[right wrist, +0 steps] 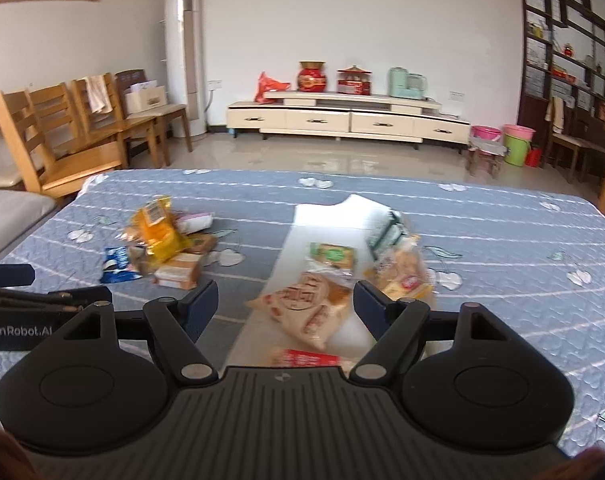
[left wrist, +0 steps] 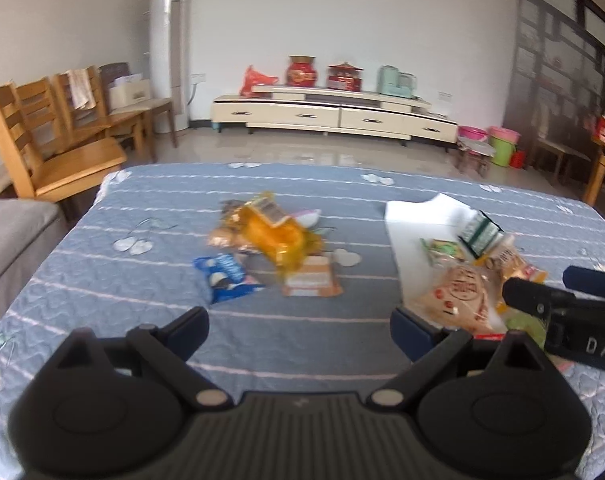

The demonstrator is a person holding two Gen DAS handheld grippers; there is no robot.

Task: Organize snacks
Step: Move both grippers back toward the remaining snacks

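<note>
Loose snacks lie in a heap on the blue quilted table cover (left wrist: 102,280): a yellow bag (left wrist: 270,236), a blue cookie packet (left wrist: 226,276) and a brown packet (left wrist: 310,280). To the right, a white sheet (left wrist: 414,216) carries a beige bag with a round red print (right wrist: 306,304), a green packet (right wrist: 334,254), a bread bag (right wrist: 406,272) and a red-labelled packet (right wrist: 310,358). My left gripper (left wrist: 300,322) is open over bare cover, short of the heap. My right gripper (right wrist: 286,300) is open above the beige bag, its pads apart from it.
Wooden chairs (left wrist: 50,136) stand past the table's left far corner, and a grey cushion (left wrist: 10,236) lies at the left edge. Across the floor are a cream TV cabinet (left wrist: 334,114), a tall white air conditioner (left wrist: 168,52) and plastic buckets (left wrist: 502,144).
</note>
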